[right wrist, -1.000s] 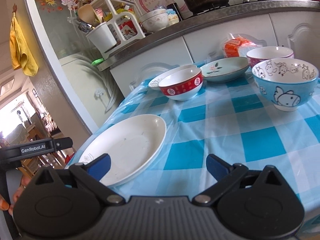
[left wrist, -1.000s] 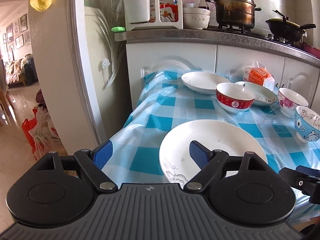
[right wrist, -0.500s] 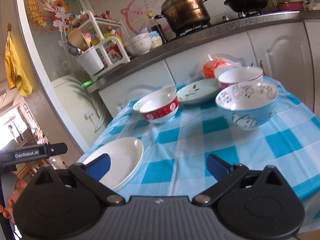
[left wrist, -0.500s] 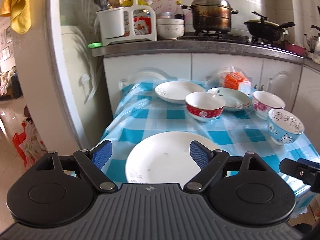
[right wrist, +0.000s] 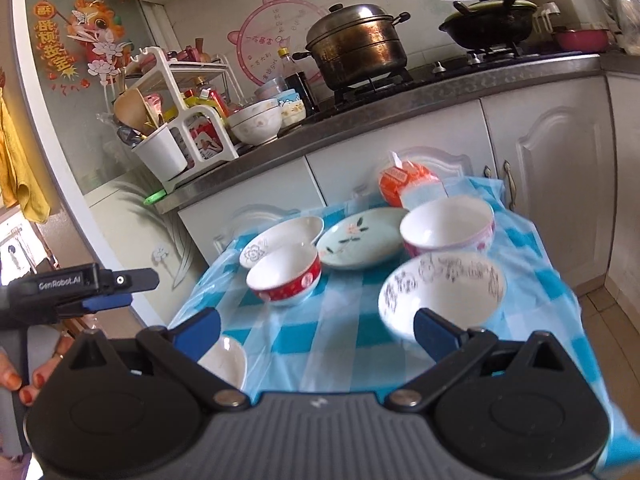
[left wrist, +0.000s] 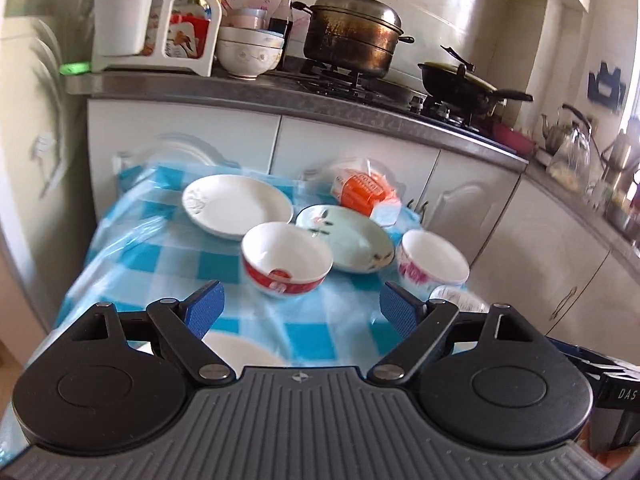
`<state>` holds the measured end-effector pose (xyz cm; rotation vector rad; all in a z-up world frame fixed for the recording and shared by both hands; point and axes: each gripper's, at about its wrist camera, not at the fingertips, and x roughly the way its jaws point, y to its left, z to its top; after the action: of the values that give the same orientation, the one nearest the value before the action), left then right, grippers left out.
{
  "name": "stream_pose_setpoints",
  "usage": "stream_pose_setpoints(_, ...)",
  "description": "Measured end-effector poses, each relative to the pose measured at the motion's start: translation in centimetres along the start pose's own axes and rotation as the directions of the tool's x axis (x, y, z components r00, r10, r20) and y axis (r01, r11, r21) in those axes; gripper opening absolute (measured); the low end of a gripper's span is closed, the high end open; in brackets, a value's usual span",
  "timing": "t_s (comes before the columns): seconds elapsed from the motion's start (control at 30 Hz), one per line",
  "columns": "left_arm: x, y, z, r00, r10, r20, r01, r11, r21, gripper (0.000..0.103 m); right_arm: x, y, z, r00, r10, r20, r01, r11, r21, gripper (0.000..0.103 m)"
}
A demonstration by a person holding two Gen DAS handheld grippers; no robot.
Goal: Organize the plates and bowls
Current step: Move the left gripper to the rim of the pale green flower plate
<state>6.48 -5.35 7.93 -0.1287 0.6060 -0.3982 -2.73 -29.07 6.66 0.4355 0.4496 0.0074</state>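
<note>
On the blue-checked table stand a red bowl, a pink-flowered bowl, a pale green plate and a white plate at the back. A large white plate lies at the front edge, mostly hidden under my left gripper, which is open and empty above it. My right gripper is open and empty, just in front of the blue cartoon bowl. The right wrist view also shows the red bowl, pink bowl, green plate and large plate.
An orange packet lies at the table's back. White cabinets and a counter with a pot, wok, stacked bowls and a utensil rack stand behind. The left gripper's body shows at the left in the right wrist view.
Both grippers have risen and tilted, so the table sits lower and farther in view. The large white plate has slid under the left gripper's body. Both stay open.
</note>
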Motion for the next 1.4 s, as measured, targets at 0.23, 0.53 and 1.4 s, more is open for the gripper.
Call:
stream_pose_setpoints(0.23, 7.6, -1.0, 3.9, 0.999, -0.027, 0.019, 0.029, 0.992, -0.123, 0.103, 7.0, -4.6, 7.0, 0.999, 0.037, -0.037, -0.038, 0.999, -0.036, 0.102)
stream_pose_setpoints(0.53, 12.0, -4.2, 3.5, 0.993, 0.054, -0.105, -0.069, 0.987, -0.147, 0.098, 14.9, -10.3, 12.6, 0.981, 0.067, -0.180, -0.062, 0.998, 0.033, 0.102)
stream_pose_setpoints(1.4, 25.3, -7.9, 1.2, 0.920, 0.121, -0.372, -0.254, 0.909, -0.332, 0.049, 32.1, -16.8, 15.8, 0.813, 0.251, -0.525, -0.116, 0.954, 0.277, 0.088)
